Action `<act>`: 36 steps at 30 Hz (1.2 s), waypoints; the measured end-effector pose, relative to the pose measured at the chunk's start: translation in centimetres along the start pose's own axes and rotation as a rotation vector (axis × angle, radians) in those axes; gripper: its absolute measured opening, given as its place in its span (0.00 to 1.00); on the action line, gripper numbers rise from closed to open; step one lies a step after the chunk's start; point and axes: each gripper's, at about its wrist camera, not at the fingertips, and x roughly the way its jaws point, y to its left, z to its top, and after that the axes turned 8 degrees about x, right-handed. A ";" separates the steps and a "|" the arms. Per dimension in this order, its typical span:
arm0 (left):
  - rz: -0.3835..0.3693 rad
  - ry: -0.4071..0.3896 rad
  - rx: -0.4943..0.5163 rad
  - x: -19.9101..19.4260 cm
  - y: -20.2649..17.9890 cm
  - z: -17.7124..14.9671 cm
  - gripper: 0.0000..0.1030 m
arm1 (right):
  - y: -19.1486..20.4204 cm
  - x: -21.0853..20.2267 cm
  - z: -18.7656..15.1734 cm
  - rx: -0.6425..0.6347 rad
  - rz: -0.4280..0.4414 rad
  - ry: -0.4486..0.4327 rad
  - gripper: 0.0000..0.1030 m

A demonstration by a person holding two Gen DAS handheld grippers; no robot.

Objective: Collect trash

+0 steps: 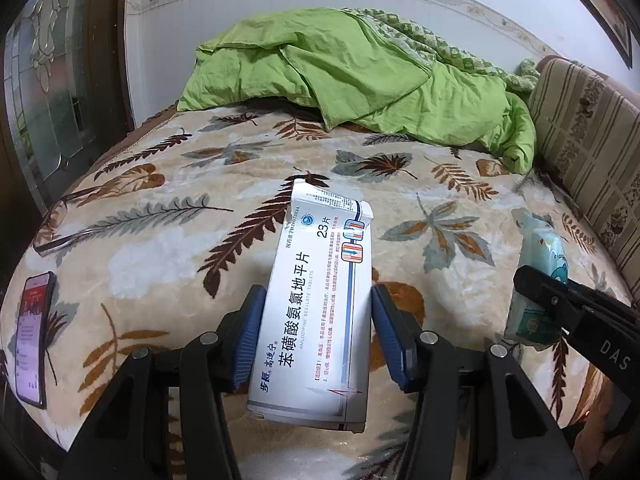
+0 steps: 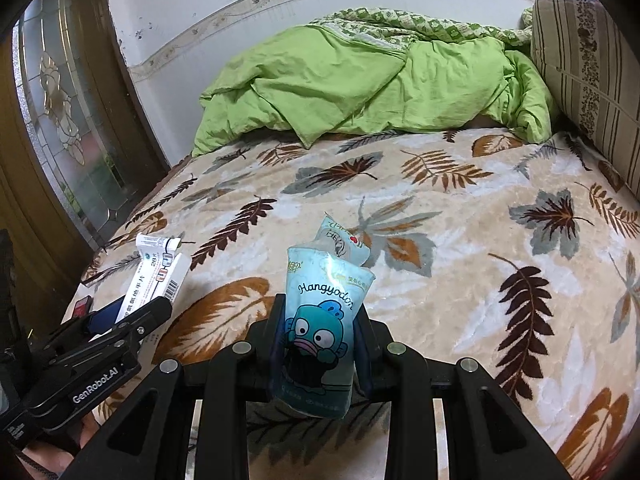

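Note:
My left gripper (image 1: 318, 300) is shut on a white medicine box (image 1: 320, 300) with blue Chinese print, held above the leaf-patterned blanket (image 1: 160, 220); the blue pads (image 1: 250, 332) press its long sides. The box also shows in the right wrist view (image 2: 156, 272) at the left. My right gripper (image 2: 320, 320) is shut on a light-blue tissue packet wrapper (image 2: 320, 320) with a cartoon fish and "Hangyodon" print. In the left wrist view that wrapper (image 1: 536, 272) and the right gripper (image 1: 536, 280) show at the right.
A phone (image 1: 34, 336) with a lit screen lies at the bed's left edge. A green quilt (image 1: 360, 72) is heaped at the far end by the wall. A striped cushion (image 1: 592, 144) lines the right side. A wooden glass-paned door (image 2: 68, 120) stands at left.

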 end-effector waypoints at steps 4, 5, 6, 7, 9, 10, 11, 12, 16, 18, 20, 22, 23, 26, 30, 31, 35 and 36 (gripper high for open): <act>0.000 -0.003 0.009 0.0 -0.1 0.0 0.51 | 0.3 0.1 0.0 -0.014 -0.005 0.002 0.30; 0.000 -0.005 0.011 0.1 -0.1 0.1 0.51 | 0.4 0.2 0.0 -0.018 -0.008 0.003 0.30; 0.000 -0.004 0.012 0.1 -0.1 0.1 0.51 | 0.4 0.3 0.0 -0.021 -0.010 0.004 0.30; -0.001 -0.002 0.010 0.1 -0.1 0.1 0.51 | 0.4 0.3 0.0 -0.022 -0.011 0.006 0.31; -0.001 0.002 0.007 0.1 -0.2 0.1 0.51 | 0.5 0.4 0.0 -0.025 -0.013 0.009 0.31; -0.002 0.004 0.005 0.2 -0.2 0.1 0.51 | 0.5 0.5 0.0 -0.026 -0.013 0.011 0.31; -0.004 0.005 0.004 0.2 -0.2 0.1 0.51 | 0.5 0.4 0.0 -0.027 -0.014 0.011 0.31; -0.006 0.008 0.003 0.3 -0.2 0.1 0.51 | 0.5 0.4 0.0 -0.027 -0.014 0.011 0.31; -0.008 0.010 0.012 0.6 -0.4 0.2 0.51 | 0.5 0.5 0.0 -0.024 -0.015 0.010 0.31; -0.007 0.010 0.017 0.7 -0.4 0.2 0.51 | 0.4 0.4 0.0 -0.020 -0.015 0.011 0.31; -0.006 0.008 0.015 0.7 -0.5 0.2 0.51 | 0.4 0.4 0.0 -0.016 -0.016 0.012 0.31; -0.005 0.009 0.013 0.7 -0.5 0.2 0.51 | 0.3 0.4 0.0 -0.015 -0.015 0.011 0.31; -0.006 0.011 0.014 0.8 -0.6 0.2 0.51 | 0.3 0.4 0.0 -0.019 -0.015 0.012 0.31; -0.006 0.011 0.017 0.7 -0.5 0.2 0.51 | 0.2 0.2 0.0 -0.024 -0.019 0.009 0.31; -0.002 0.013 0.027 0.8 -0.7 0.2 0.51 | 0.2 0.1 0.0 -0.024 -0.019 0.007 0.31; -0.001 0.012 0.030 0.8 -0.7 0.2 0.51 | 0.1 0.0 0.1 -0.021 -0.019 0.006 0.31; 0.001 0.012 0.027 0.7 -0.9 0.2 0.51 | -0.1 0.1 0.2 -0.011 -0.022 0.010 0.31; 0.002 0.013 0.027 0.8 -0.9 0.2 0.51 | -0.2 0.1 0.2 -0.009 -0.022 0.011 0.31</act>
